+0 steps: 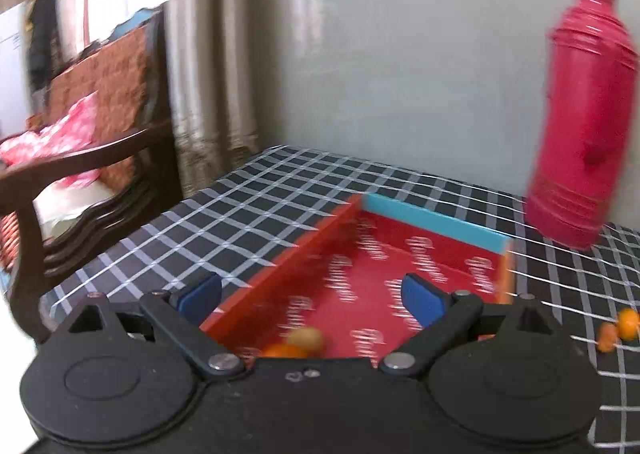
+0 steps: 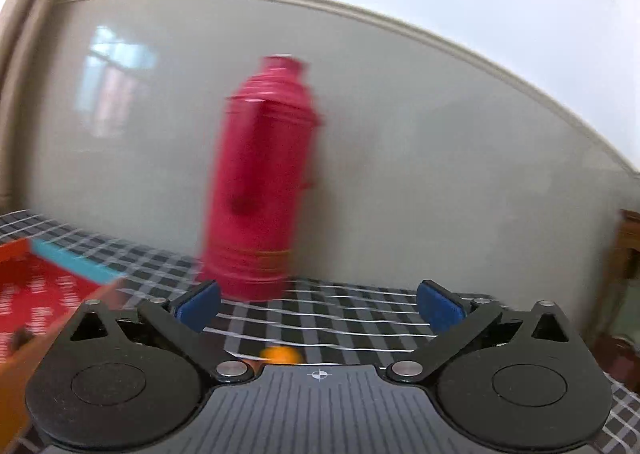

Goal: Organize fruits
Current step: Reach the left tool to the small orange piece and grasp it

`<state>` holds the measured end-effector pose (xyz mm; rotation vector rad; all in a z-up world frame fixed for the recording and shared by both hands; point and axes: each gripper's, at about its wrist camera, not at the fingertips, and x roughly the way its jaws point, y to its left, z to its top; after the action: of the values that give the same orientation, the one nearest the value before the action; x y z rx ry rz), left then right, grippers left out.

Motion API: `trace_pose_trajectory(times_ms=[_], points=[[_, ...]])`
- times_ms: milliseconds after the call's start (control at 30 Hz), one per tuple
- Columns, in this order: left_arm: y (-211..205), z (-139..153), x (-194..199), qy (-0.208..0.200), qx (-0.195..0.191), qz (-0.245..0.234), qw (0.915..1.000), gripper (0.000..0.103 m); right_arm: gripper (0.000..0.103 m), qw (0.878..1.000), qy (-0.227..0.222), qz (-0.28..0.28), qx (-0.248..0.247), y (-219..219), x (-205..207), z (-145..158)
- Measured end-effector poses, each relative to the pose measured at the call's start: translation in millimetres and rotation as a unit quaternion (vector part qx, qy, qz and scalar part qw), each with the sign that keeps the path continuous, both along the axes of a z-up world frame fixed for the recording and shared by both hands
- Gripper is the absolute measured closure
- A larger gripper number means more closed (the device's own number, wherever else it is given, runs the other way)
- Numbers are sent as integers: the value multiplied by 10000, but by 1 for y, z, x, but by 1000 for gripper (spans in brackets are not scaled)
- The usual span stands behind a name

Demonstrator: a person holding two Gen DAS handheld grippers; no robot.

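Two grippers in view, both blurred by motion. Left gripper [image 1: 310, 300]: jaws spread wide, nothing between the blue pads [image 1: 422, 300]; it sits over the near end of the red tray [image 1: 400, 254], left pad outside the tray's left wall, right pad above the tray floor. Right gripper [image 2: 318, 308]: jaws at full spread, empty, pointing at the counter [image 2: 360, 318] and the wall behind.

Tray: red floor w/ white print, blue far wall, orange side walls; rests on the counter's black-and-white check cloth. Fruit inside, near end, just past the left gripper's body: one orange fruit [image 1: 284, 350] and one tan-brown round fruit [image 1: 307, 338], touching or nearly so; blur, can't tell which.

Fruit outside the tray: two small orange fruits [image 1: 618, 328] on the cloth, right of the tray, close together. Right wrist view shows one orange fruit [image 2: 280, 355] on the cloth just ahead of the right gripper's body, below and between the pads.

Red flask [image 2: 256, 181] upright on the counter near the wall, right of the tray's far corner. Chair [image 1: 92, 157] w/ pink cloth beyond the counter's left edge.
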<state>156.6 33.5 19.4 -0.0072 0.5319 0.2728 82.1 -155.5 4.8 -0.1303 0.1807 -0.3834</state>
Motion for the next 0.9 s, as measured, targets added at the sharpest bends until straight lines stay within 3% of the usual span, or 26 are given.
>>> trace_pose_trajectory(times_ms=[267,533,633,733,900], points=[[-81,-10,-12,-98,228,-1275,9915,13,0,9940,27,-1095,16,-55,-22,-5],[-154,-34,-21,40,571,-2734,9602,13,0,9784,-38,-2049,-285,-90,-42,-11],[-172,-44,-20,55,794,-3027,9498,17,0,9756,-96,-2185,-214,-101,-50,-10],[-187,-55,-12,131,978,-3249,9406,37,0,9756,-107,-2188,-141,-108,-58,-9],[-200,-68,4,136,1139,-3184,9410,37,0,9750,-209,-2200,-244,-111,-62,-3]])
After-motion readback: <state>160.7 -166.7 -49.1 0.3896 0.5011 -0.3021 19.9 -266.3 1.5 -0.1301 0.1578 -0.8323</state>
